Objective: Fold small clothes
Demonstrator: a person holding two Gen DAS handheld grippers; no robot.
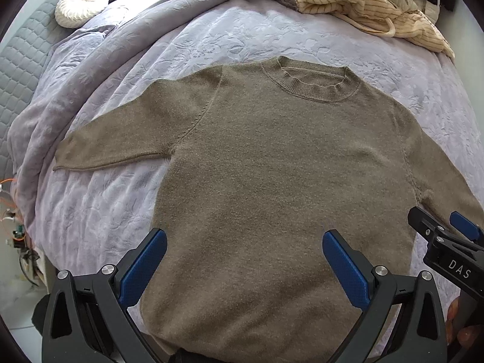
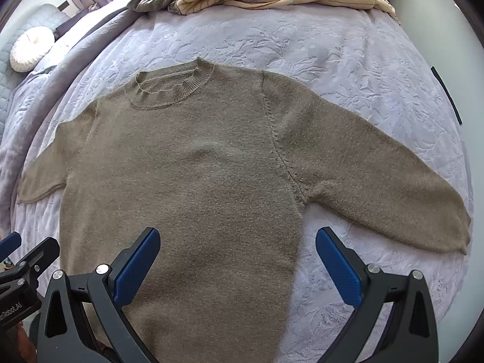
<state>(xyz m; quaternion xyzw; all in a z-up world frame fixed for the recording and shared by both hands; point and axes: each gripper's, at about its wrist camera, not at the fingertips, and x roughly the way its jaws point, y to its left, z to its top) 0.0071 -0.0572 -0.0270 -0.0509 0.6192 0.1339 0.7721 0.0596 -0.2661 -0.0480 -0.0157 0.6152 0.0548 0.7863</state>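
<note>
Left wrist view: olive knit sweater [image 1: 272, 166] lies flat on lavender bedspread [image 1: 211, 36]; left gripper [image 1: 244, 239] and right gripper [image 2: 237, 237] both spread wide, empty.

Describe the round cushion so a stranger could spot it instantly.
Start at the lavender bedspread under the olive sweater. Look to its far left corner, beside the grey quilted pad: the cushion sits there. It alone is white, round, pleated and buttoned at the centre.

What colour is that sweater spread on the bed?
The sweater is plain olive-brown knit with a ribbed collar, clearest in the right wrist view.
</note>
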